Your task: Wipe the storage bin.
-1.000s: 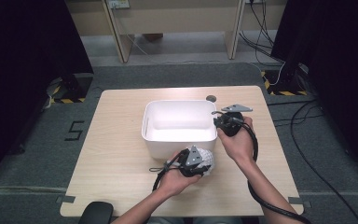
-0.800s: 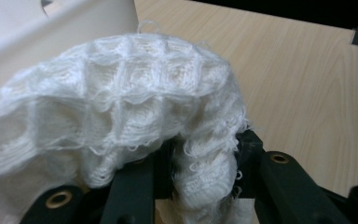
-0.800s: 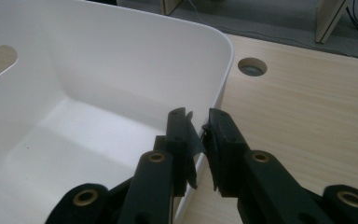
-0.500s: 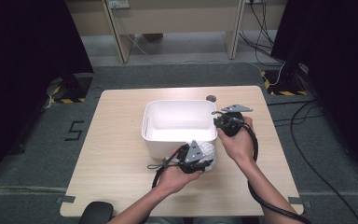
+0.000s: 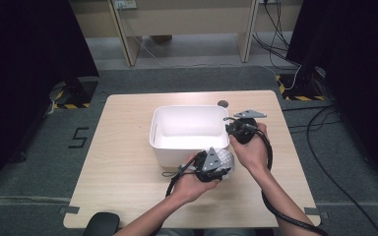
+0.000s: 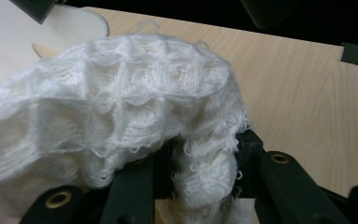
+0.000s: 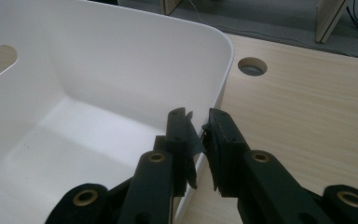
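My left gripper (image 6: 200, 186) is pinching a fold of the white waffle-knit cloth (image 6: 121, 112), which sits low and centre in the high view, just beside the near wall of the white plastic bin (image 5: 187, 129). It looks light, soft and floppy, so I'd grip a bunched fold, not a loose edge. My right gripper (image 7: 198, 135) is clamped on the bin's rim. The cloth's full extent is cut off.
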A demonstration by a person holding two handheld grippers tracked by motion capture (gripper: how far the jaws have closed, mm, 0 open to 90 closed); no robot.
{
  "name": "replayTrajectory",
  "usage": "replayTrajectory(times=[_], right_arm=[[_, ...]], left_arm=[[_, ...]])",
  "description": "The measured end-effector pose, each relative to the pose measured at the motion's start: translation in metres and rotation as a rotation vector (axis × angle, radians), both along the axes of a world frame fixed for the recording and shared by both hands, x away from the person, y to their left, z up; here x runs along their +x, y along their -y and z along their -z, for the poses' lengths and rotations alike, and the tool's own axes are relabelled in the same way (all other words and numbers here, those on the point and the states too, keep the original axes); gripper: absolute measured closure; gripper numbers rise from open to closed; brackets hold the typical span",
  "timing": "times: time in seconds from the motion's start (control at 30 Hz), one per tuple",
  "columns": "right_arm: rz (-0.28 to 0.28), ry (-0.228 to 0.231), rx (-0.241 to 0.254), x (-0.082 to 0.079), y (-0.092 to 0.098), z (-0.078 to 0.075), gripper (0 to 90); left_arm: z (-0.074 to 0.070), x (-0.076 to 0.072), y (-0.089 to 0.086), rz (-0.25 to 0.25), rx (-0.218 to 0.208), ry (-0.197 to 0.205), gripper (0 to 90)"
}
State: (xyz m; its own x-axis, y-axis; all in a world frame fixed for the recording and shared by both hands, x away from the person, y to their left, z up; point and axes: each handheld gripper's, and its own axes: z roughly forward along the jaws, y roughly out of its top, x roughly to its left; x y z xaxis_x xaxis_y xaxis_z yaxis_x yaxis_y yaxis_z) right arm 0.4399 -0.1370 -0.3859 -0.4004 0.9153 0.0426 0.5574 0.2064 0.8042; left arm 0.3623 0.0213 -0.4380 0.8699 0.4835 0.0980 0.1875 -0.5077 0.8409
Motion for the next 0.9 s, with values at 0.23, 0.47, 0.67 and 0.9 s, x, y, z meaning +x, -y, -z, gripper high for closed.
replayTrajectory(times=[0.23,0.47,0.67,0.9], right_arm=[[-0.001,-0.001,0.002,0.000,0.000,0.000,79.4],[-0.001,-0.002,0.003,0.000,0.000,0.000,79.4],[-0.003,-0.003,0.003,0.000,0.000,0.000,79.2],[-0.003,-0.003,0.004,0.000,0.000,0.000,79.2]], left_arm=[[0.001,0.001,0.009,0.011,0.003,0.004,66.9],[0.003,0.003,0.014,0.024,0.019,0.012,66.9],[0.012,0.004,0.017,0.032,0.042,0.014,66.5],[0.023,0.004,0.018,0.032,0.067,0.003,66.5]])
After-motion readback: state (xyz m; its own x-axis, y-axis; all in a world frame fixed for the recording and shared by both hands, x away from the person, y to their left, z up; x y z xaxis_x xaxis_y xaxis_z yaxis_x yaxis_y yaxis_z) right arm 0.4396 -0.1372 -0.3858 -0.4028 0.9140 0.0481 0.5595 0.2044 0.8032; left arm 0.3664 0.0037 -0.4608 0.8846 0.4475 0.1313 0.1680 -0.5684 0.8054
